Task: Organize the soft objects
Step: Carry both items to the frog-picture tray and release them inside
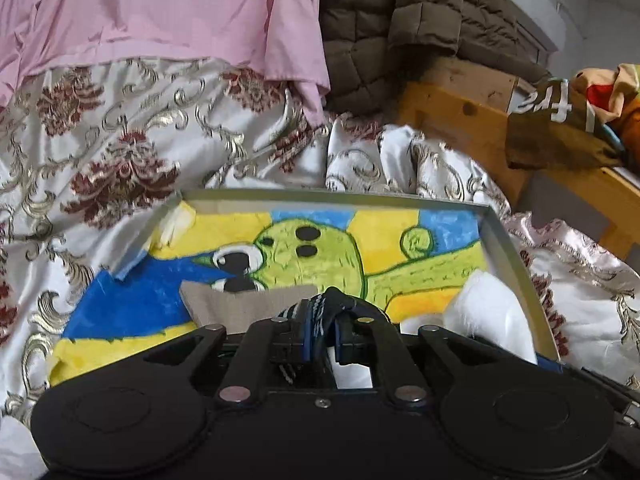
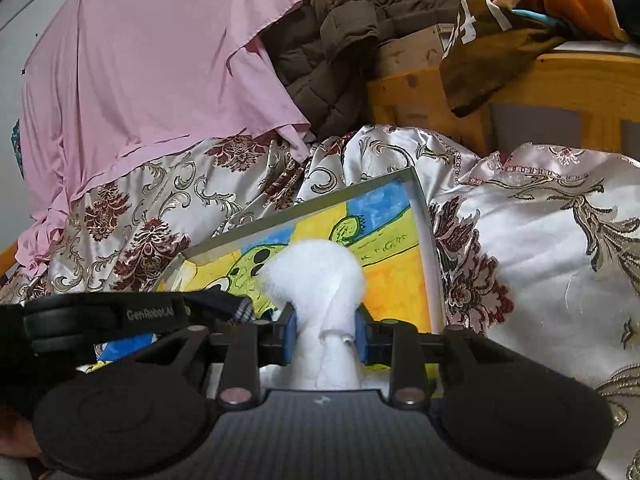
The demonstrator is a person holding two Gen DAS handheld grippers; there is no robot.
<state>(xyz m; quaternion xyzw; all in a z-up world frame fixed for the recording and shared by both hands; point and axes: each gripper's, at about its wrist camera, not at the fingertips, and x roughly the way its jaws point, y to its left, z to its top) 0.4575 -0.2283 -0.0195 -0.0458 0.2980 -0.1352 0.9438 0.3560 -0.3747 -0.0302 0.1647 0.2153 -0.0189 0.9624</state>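
Jaws pinch navy sock (image 1: pixel 320 312); right view shows white fluff (image 2: pixel 320 276).

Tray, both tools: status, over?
Left tool shut on dark striped sock, over tray. Right tool holds white fluffy cloth, also over tray. Beige sock already inside. Nothing blocking.

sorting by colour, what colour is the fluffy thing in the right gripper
White: the fluffy cloth is plain white, clearest in the right wrist view.
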